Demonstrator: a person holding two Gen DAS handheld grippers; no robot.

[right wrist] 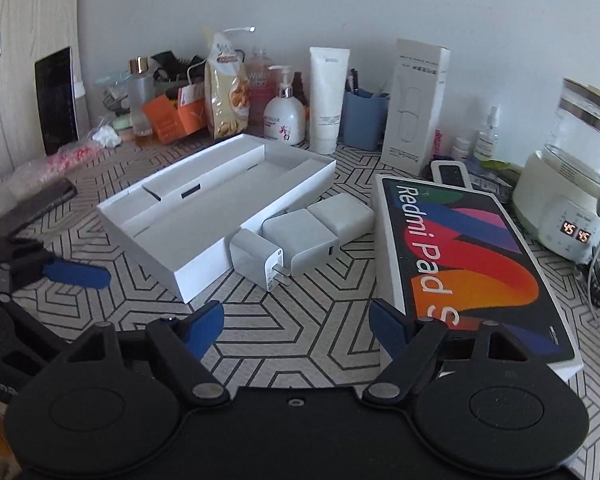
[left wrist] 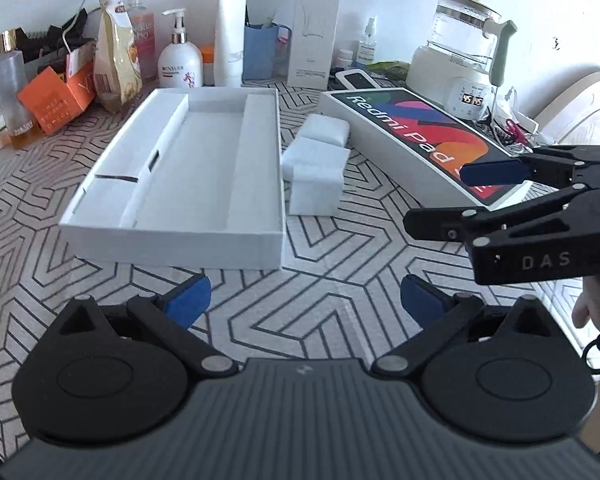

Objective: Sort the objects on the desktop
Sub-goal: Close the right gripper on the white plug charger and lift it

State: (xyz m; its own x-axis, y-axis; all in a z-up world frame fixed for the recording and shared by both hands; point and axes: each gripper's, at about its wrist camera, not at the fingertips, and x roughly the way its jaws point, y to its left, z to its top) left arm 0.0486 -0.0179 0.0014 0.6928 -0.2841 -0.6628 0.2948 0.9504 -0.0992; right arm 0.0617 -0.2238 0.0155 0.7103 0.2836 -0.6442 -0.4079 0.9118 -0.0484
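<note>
**Grippers spread and empty over the patterned tabletop**

Left wrist view: the left gripper hangs low above the table, level, its blue fingers wide apart with nothing between them. Straight ahead lies the open white box tray, and just right of it stand three white chargers, seen from behind as plain blocks. The right gripper reaches in from the right edge, turned on its side so one finger sits above the other, also parted and empty, in front of the Redmi Pad box lid. A bit of the person's hand shows behind it.

Right wrist view: the right gripper points at the gap between tray and lid, fingers spread. Only here do the chargers show detail: the nearest lies with its plug prongs toward the camera, the middle one shows a port, and all three sit touching beside the tray's corner. The left gripper shows at the left edge; its lower finger is hidden here. A dark book lies far left.
</note>
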